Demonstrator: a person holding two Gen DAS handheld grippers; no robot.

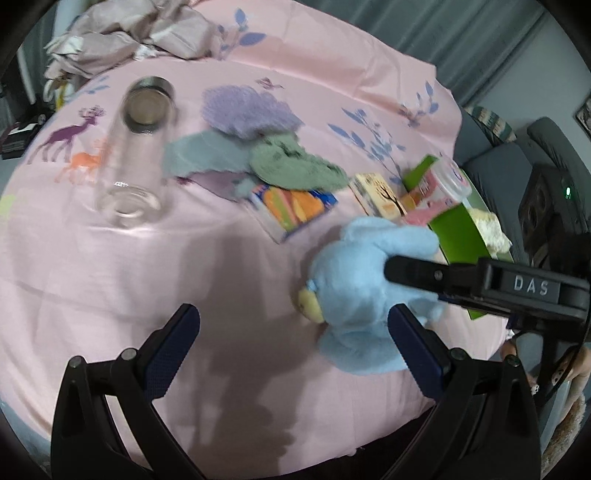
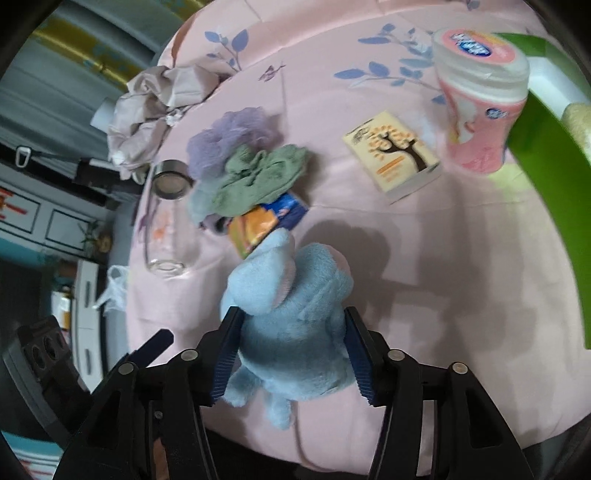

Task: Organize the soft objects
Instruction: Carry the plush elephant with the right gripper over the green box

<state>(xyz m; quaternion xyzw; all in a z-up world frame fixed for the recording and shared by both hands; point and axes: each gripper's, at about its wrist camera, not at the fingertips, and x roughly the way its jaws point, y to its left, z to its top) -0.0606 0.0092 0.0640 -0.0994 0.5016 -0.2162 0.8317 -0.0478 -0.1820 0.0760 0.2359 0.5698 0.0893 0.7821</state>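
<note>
A light blue plush toy (image 2: 295, 317) sits between the fingers of my right gripper (image 2: 291, 354), which is shut on its body. It also shows in the left wrist view (image 1: 365, 288), at the right, with the right gripper (image 1: 424, 295) on it. My left gripper (image 1: 291, 347) is open and empty over the pink cloth, left of the toy. A pile of soft cloths, purple (image 1: 247, 110), grey (image 1: 199, 155) and green (image 1: 295, 166), lies at the table's middle. A green bin (image 1: 461, 232) with a cream soft thing (image 1: 487, 229) in it stands at the right.
A tall clear glass (image 1: 136, 147) stands at the left. A colourful box (image 1: 291, 210), a cream tree-print box (image 2: 395, 155) and a pink canister (image 2: 480, 107) lie near the bin (image 2: 546, 162). Crumpled fabric (image 1: 136, 33) lies at the far edge.
</note>
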